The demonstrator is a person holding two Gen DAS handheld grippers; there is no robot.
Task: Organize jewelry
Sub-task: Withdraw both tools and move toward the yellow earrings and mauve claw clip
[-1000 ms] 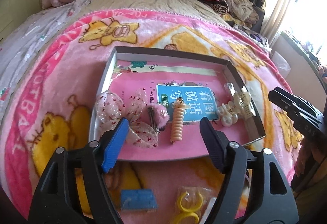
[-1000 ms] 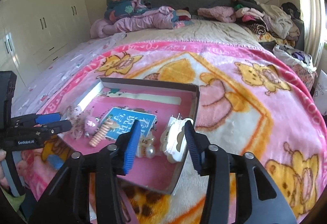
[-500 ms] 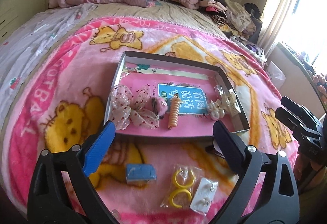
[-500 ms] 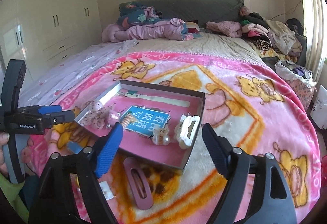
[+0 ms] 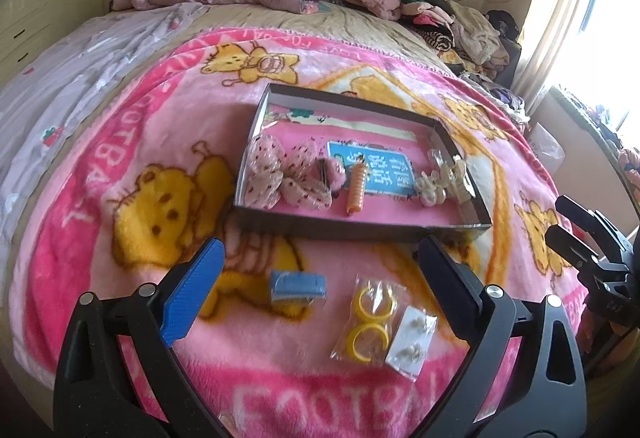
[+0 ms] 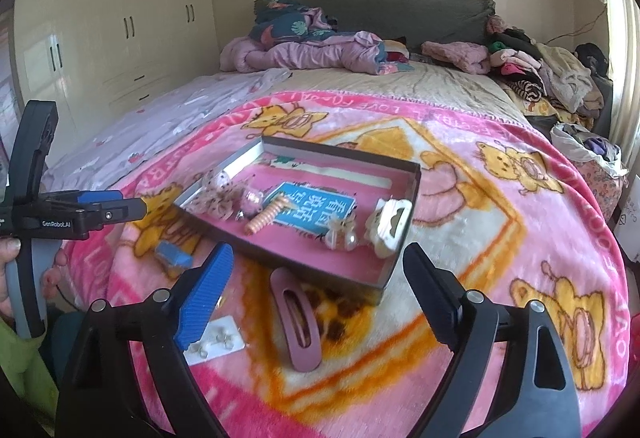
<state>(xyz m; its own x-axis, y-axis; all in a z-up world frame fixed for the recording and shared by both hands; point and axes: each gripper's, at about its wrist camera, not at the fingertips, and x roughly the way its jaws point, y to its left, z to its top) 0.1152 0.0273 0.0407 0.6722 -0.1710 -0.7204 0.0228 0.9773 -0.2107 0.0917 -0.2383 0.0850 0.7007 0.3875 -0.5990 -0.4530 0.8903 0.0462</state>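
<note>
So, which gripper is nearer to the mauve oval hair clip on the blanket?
Right. The right gripper hangs open directly over the mauve hair clip, which lies between its fingers; the left gripper is off to the side, beyond the blue clip.

earring card (image 6: 216, 340): part hid by claw finger | blanket text (image 5: 320, 404): cut off btm

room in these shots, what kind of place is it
Most likely a home bedroom: a bed with a grey headboard, a pink cartoon blanket spread over it, piled clothes, and built-in wardrobes along the wall.
</note>
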